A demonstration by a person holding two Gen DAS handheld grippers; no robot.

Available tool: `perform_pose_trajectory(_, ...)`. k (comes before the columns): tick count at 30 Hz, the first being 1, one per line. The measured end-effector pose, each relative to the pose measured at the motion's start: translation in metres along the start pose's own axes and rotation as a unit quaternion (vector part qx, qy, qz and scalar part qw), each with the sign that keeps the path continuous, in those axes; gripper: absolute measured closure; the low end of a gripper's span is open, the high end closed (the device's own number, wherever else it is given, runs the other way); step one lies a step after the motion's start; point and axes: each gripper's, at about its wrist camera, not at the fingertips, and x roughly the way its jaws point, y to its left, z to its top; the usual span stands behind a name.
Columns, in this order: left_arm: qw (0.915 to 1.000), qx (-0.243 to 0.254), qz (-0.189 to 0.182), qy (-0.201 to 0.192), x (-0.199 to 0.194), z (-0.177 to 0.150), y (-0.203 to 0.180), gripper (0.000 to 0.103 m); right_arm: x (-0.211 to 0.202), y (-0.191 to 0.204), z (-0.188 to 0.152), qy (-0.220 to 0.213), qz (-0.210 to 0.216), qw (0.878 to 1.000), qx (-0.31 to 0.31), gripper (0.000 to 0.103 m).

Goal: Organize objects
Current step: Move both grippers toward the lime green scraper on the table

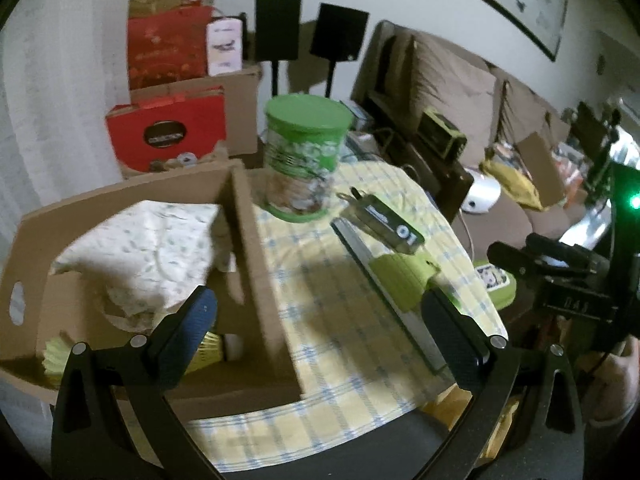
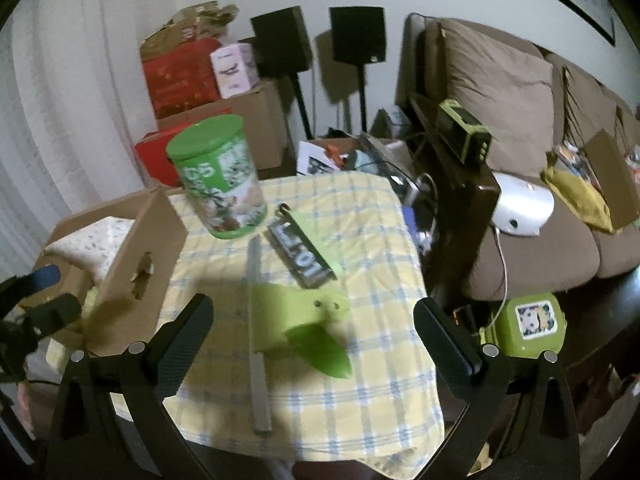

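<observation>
Your right claw [image 2: 308, 344], spread and empty, hangs nearest the green-handled tool [image 2: 296, 320], its metal bar running straight ahead between the fingers.

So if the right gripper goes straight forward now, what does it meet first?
Probably the light green plastic piece lying against the grey metal bar on the checked cloth, right between the open right gripper fingers. Depth is uncertain.

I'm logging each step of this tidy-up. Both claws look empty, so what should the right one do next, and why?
Probably lower the open right claw onto the green-handled tool lying just ahead of it on the checked tablecloth; the cardboard box beside it already holds items.
</observation>
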Motion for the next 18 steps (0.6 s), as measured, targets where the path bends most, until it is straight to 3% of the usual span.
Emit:
perform_pose_trajectory(10, 0.9993, 0.031, -0.012, 0.018, 0.025, -0.011, -0.039, 0.001, 0.013, -0.031, -0.018, 0.019, -0.001, 0.999, 0.04, 0.002)
perform_pose_trajectory(15, 0.9992, 0.033, -0.015, 0.019, 0.036, -0.022, -0.053, 0.001, 0.02, -0.039, -0.027, 0.031, -0.006, 0.998, 0.063, 0.01)
perform_pose_trajectory(18, 0.999, 0.031, -0.023, 0.022, 0.044, -0.03, -0.062, 0.001, 0.026, -0.044, -0.032, 0.037, 0.012, 0.996, 0.083, 0.014)
